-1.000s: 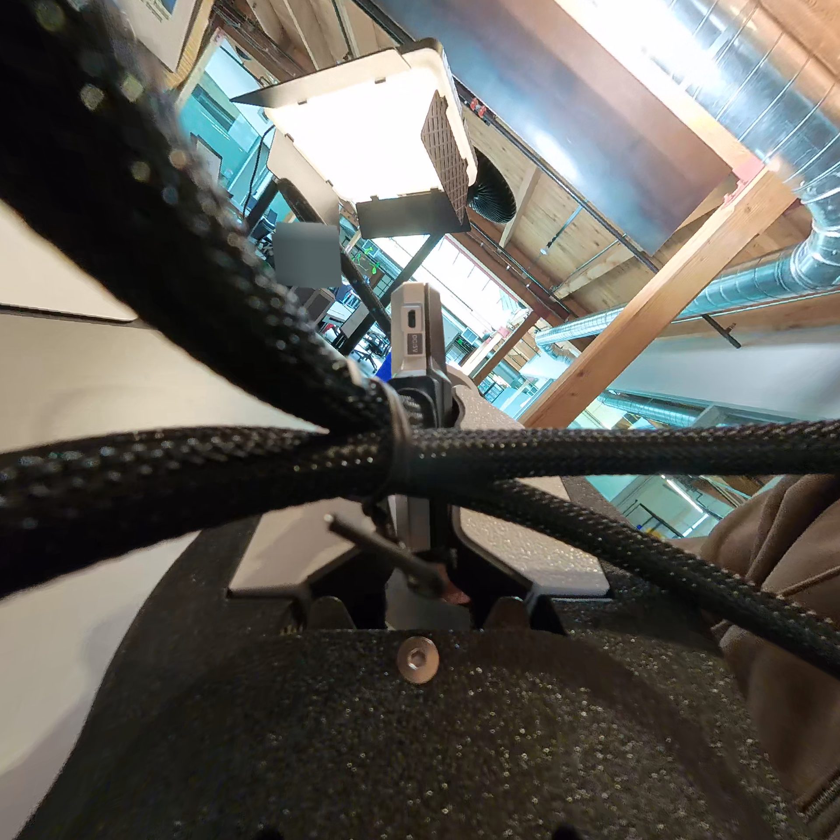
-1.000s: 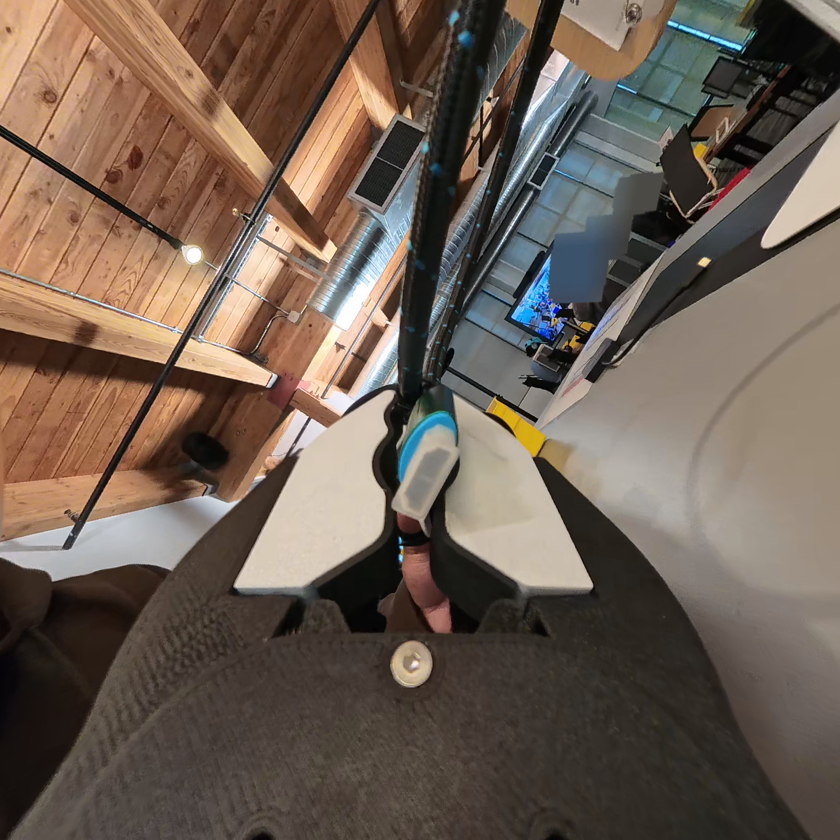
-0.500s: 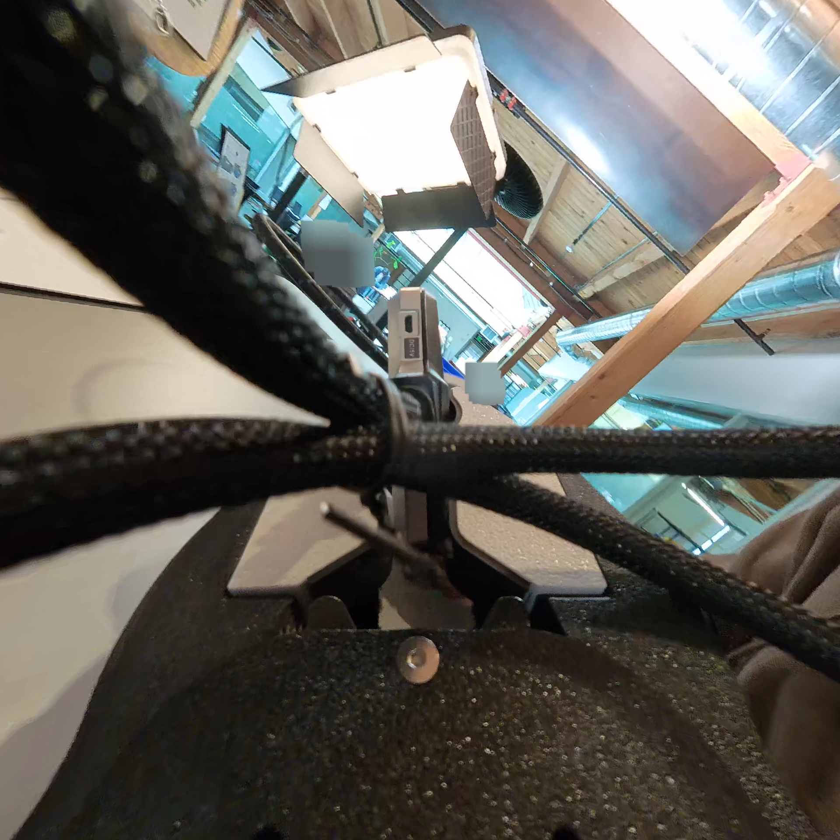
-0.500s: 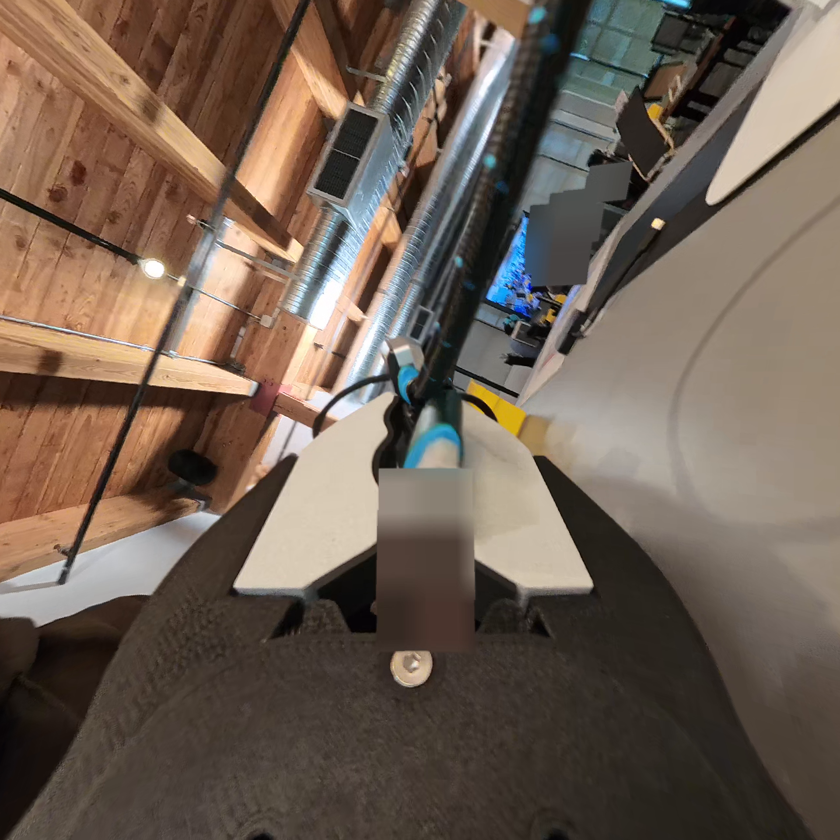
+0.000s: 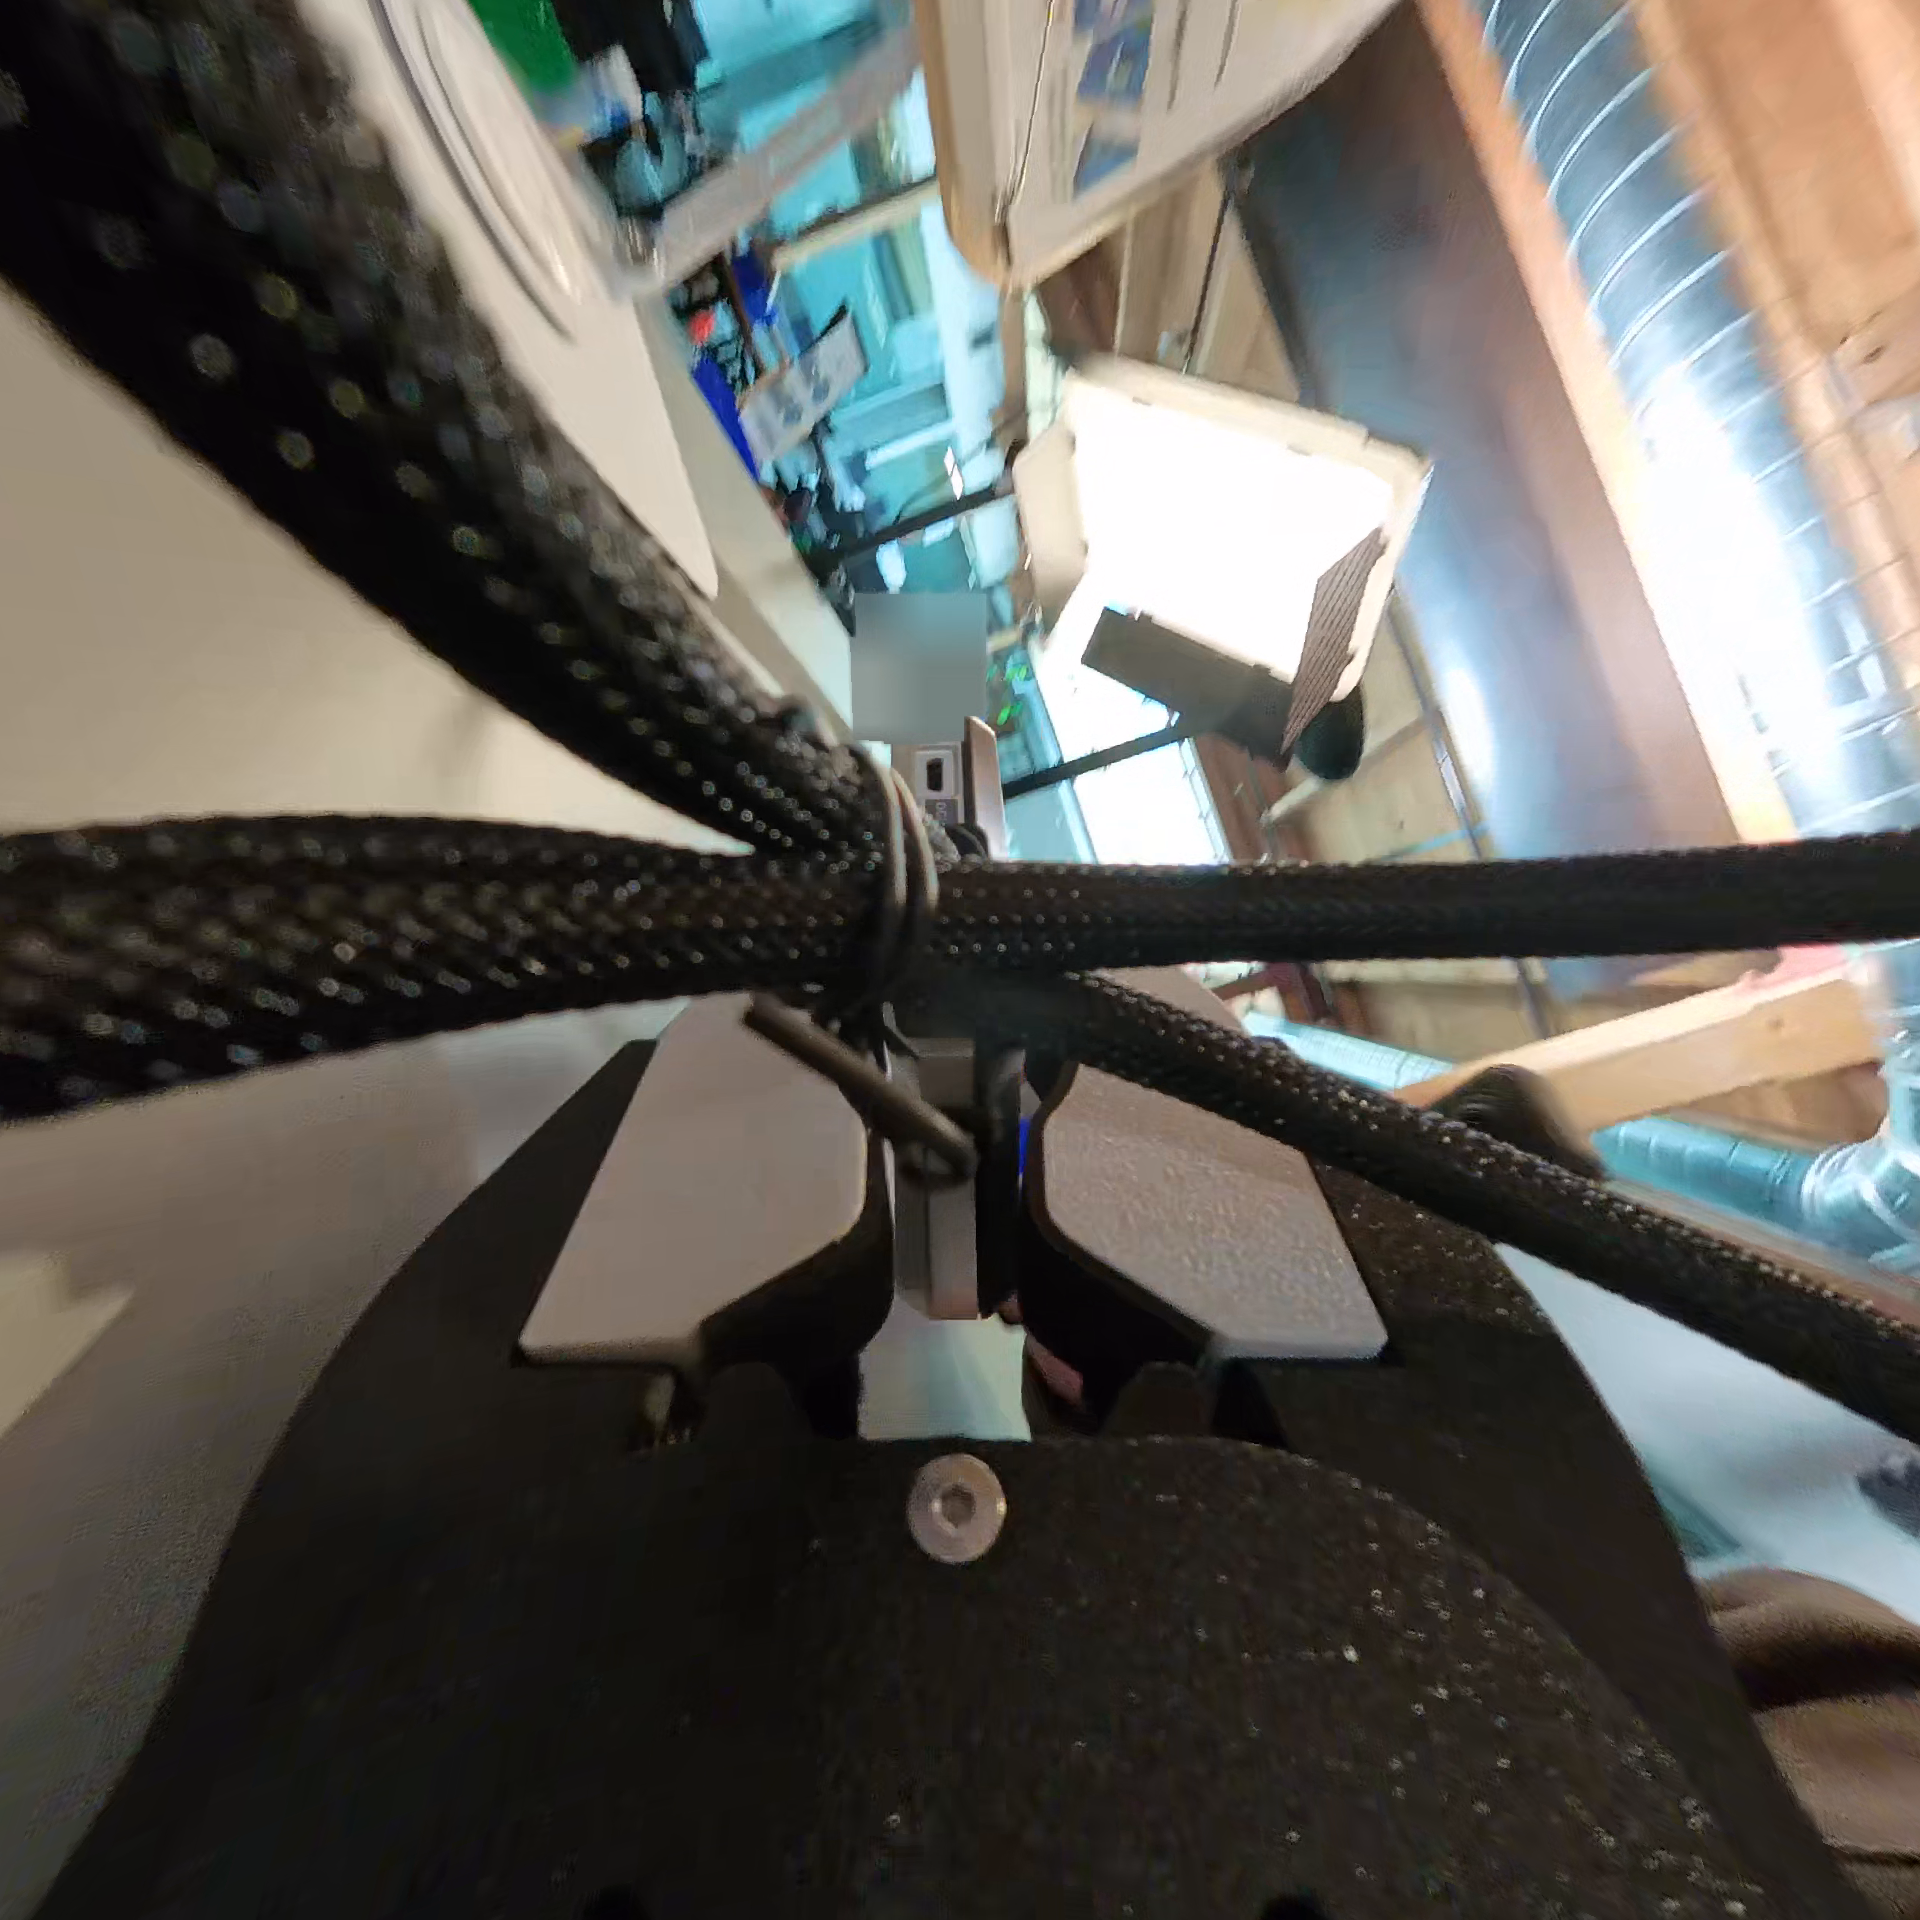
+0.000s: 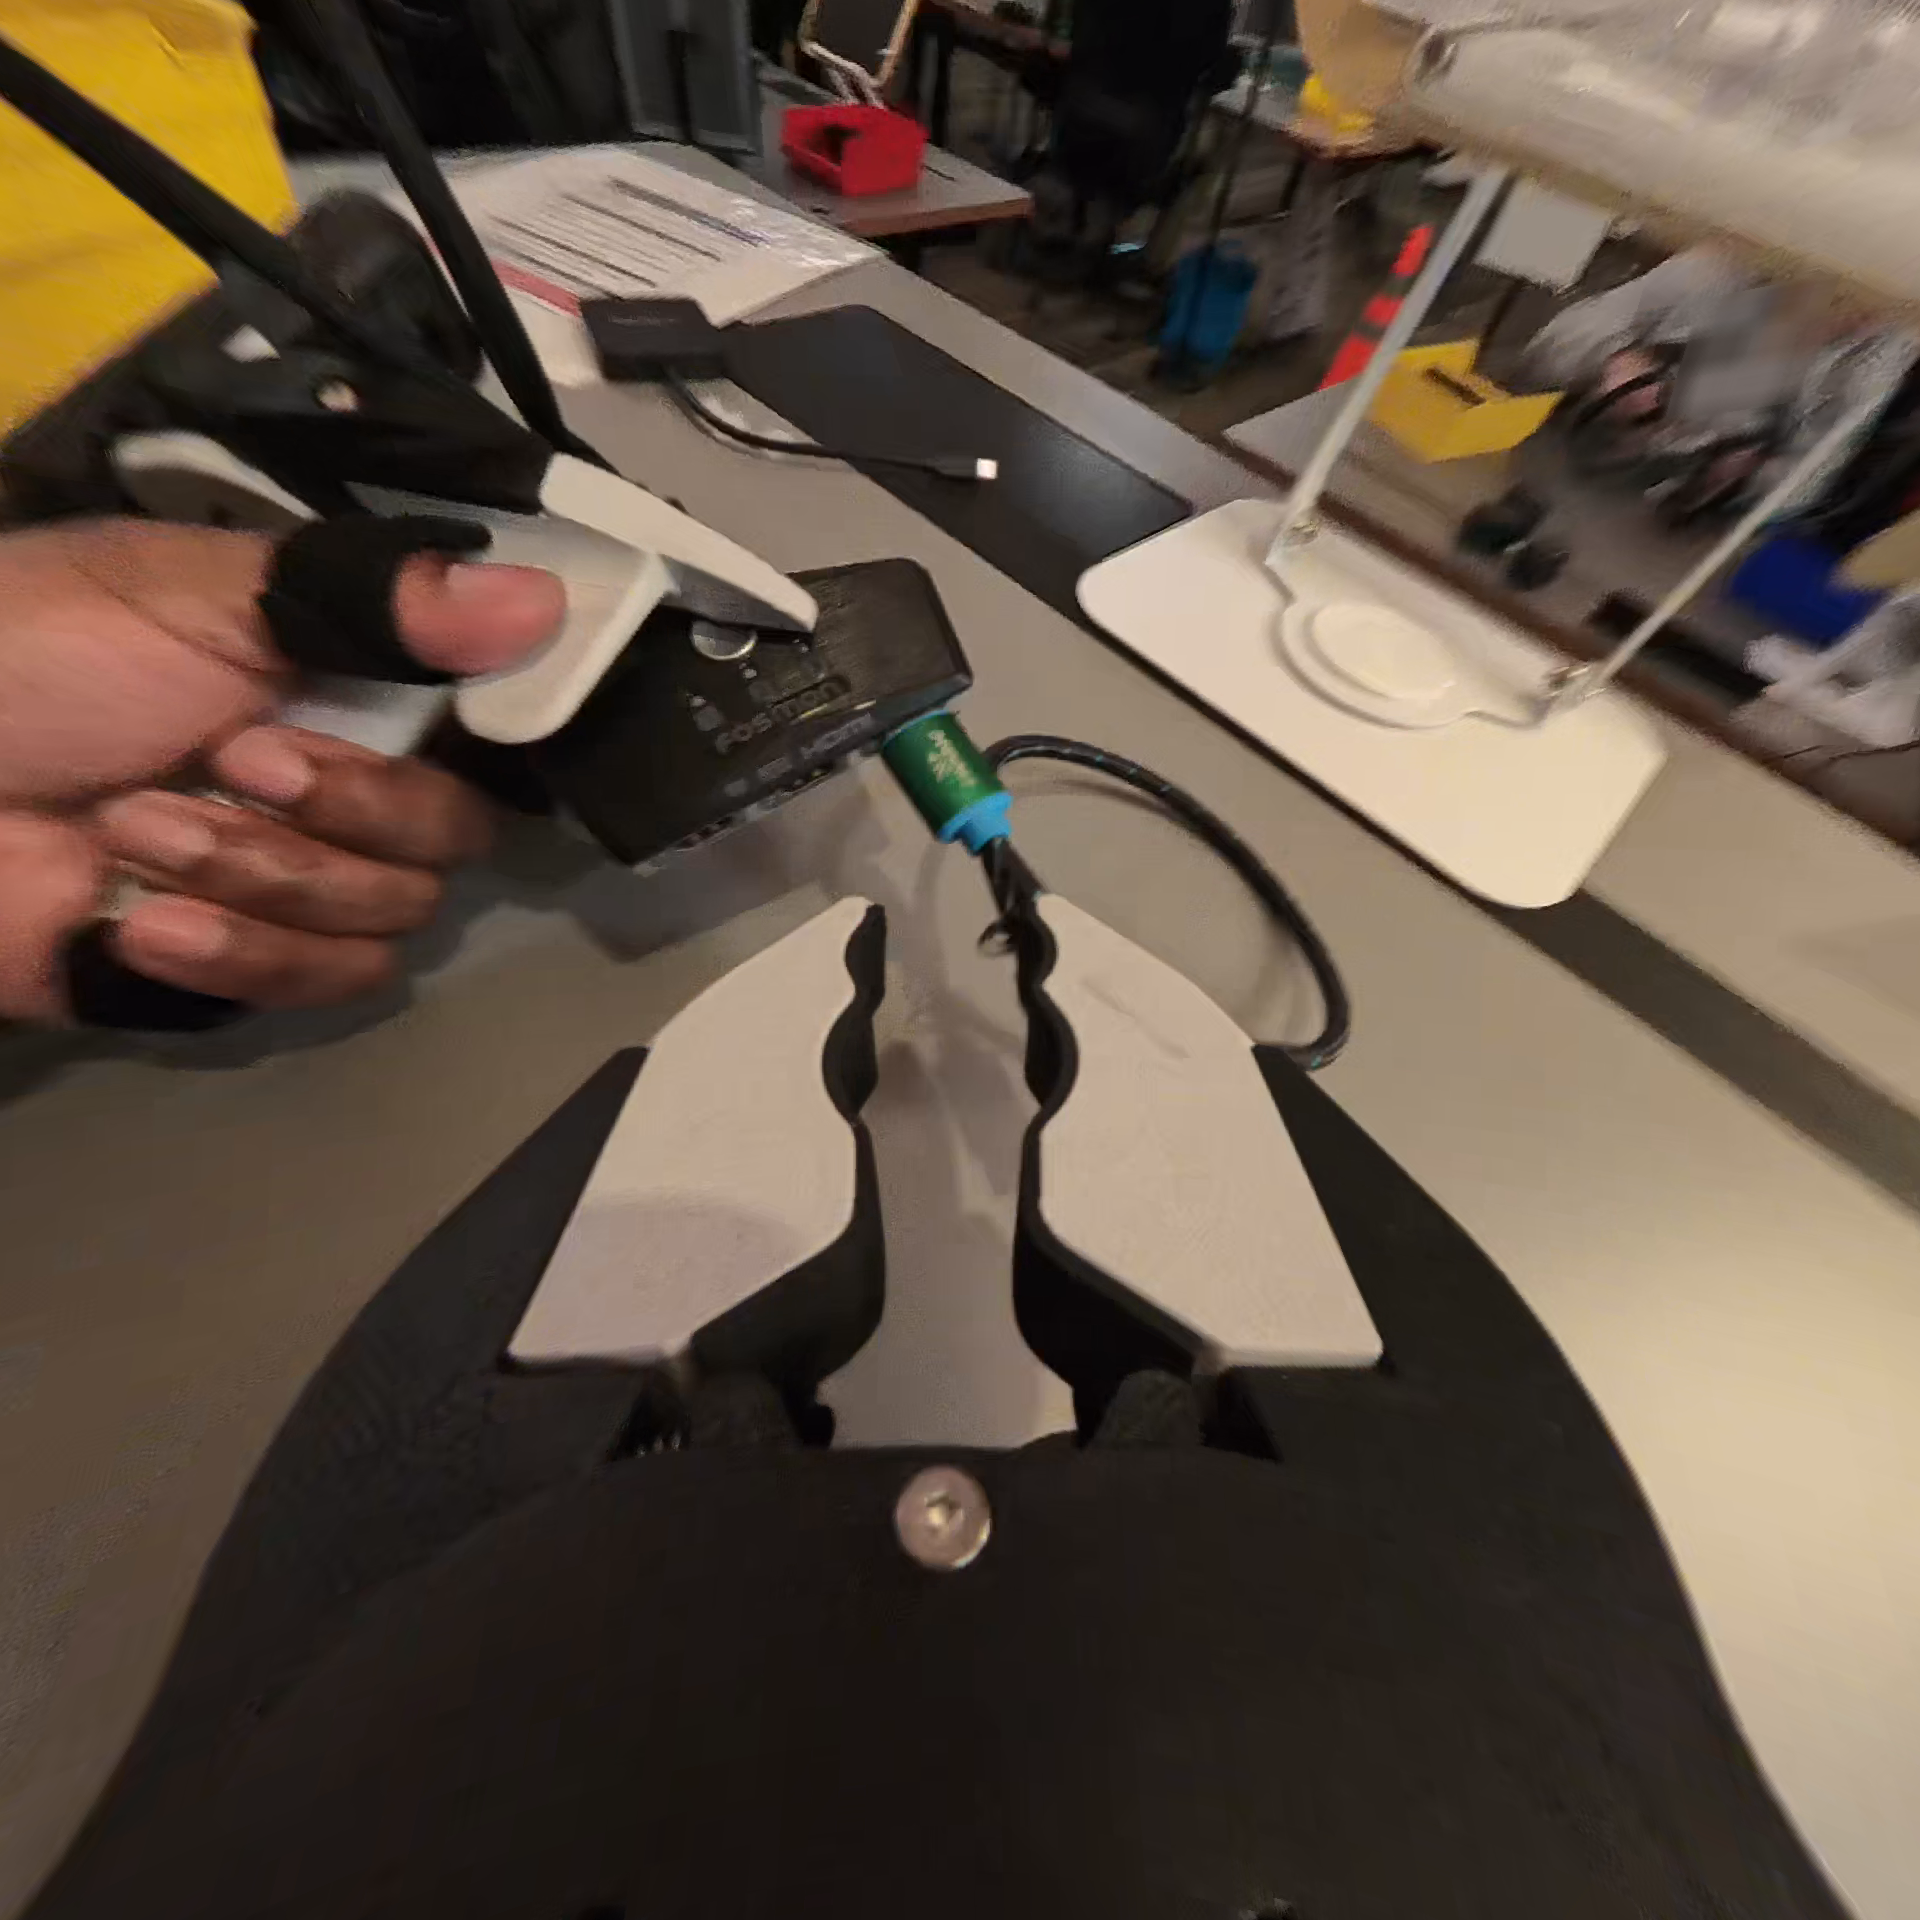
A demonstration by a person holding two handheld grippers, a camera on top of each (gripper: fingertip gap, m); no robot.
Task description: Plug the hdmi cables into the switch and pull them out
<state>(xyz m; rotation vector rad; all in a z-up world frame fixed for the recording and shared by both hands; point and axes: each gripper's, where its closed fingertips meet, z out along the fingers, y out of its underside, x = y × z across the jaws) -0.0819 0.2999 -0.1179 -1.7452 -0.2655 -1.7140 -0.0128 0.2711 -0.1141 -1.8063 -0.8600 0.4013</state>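
Right gripper [image 6: 951, 935] now open and empty above the grey table [image 6: 1455, 1299], having let go of the green plug [image 6: 940, 774], which sits plugged into the black box [image 6: 790, 696]. Left gripper [image 6: 727, 623] still clamped on that box, held just off the table.

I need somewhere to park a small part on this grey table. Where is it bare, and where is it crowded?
Bare grey tabletop lies right of the right tongs, below the white lamp base. Another bare strip sits left of them, under the hand. Crowded: straight ahead, around the black box, green plug and looped black cable.
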